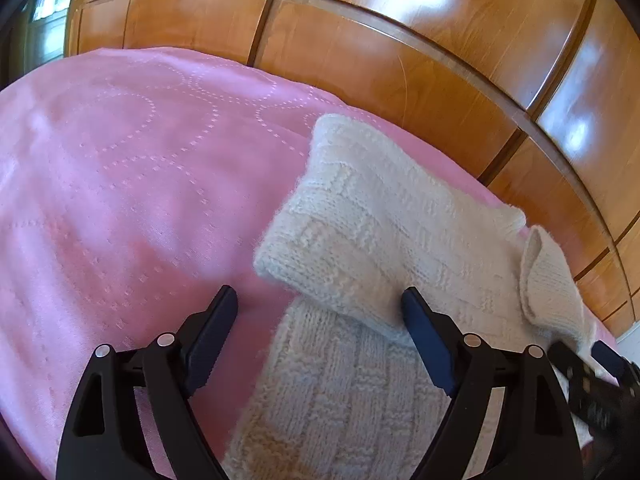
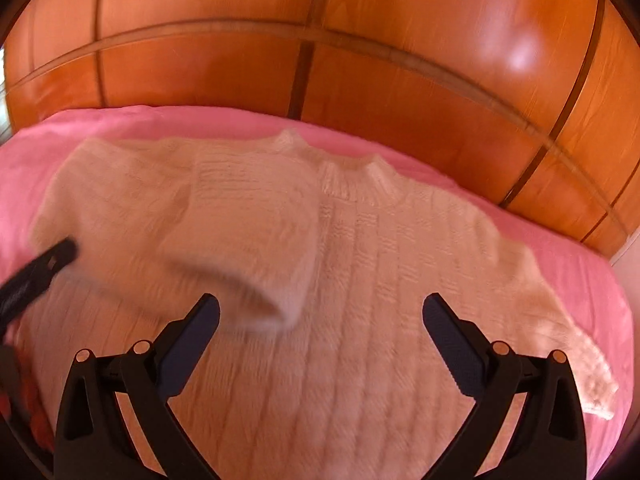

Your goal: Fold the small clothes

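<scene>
Left hand-held gripper [image 1: 318,304]: your jaws stand wide apart with nothing between the pads; they hang just over the sweater's left side, where a sleeve already lies folded across the body.
Right hand-held gripper [image 2: 320,312]: your jaws are spread too and grip nothing; they sit above the middle of the sweater's chest. The picture is smeared, so fine detail is lost.
Sweater [image 2: 352,264]: a cream knit, lying flat on the pink bed cover [image 1: 120,160], collar toward the wooden wardrobe [image 2: 360,80], hem toward you.
Folded sleeve [image 1: 360,216]: it runs slantwise over the body, cuff end nearest your left jaws.
Unfolded sleeve [image 2: 560,320]: it stretches out along the cover to the right of your right hand-held gripper, its long axis running down and outward to the cuff.
Nearer hand: your right one, judging by where the loose sleeve lies.
Likely next move: take that sleeve and carry it inward across the chest.
</scene>
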`<state>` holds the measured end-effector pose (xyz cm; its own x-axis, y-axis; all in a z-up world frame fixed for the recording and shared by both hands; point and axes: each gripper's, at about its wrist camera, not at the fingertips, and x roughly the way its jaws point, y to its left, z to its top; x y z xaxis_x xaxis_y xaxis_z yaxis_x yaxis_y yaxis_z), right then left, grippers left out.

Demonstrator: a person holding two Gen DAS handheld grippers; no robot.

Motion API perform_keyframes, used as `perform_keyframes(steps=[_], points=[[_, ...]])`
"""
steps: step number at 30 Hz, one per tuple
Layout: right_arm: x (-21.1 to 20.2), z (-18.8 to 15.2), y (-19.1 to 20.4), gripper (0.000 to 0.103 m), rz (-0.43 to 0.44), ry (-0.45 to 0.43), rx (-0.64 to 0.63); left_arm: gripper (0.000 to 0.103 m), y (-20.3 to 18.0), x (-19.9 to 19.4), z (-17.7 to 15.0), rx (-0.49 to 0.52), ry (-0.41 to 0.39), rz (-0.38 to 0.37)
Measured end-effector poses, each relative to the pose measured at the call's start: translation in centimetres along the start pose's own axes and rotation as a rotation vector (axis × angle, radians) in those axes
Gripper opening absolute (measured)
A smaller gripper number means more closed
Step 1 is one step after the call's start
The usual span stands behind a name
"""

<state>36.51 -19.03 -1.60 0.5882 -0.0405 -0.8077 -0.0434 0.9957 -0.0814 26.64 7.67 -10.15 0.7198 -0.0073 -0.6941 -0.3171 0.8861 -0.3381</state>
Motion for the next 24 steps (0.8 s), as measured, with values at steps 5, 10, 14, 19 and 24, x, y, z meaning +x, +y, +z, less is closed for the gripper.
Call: perform_keyframes(steps=[5,10,14,19,24], points=[[2.4,-2.3,-9.1,0.101,0.089,0.061,0.481,0.085,-0.2,0.2,0.0,0.004,-0.001,-0.003],[1.2,-5.8,-14.7,0.101,0.082,-0.009,0.649,0.085,-0.2,0.4,0.0,0.003,-0.001,-0.006],[-1.3,-8.9,-15.9,0.101,0.105,-0.046,0.658,0.086,-0.2,0.4,0.0,0.0,-0.001,-0.013],[-5.0,-12.6,-16.7,0.101,0.152,-0.091,0.659,0.088,0.0,0.2,0.0,-0.012,0.001,-0.027],[-7.7,-15.0,-18.7,0.101,0.203,-0.117,0.647,0.088,-0.1,-1.0,-0.5,-0.004,0.024,-0.006]])
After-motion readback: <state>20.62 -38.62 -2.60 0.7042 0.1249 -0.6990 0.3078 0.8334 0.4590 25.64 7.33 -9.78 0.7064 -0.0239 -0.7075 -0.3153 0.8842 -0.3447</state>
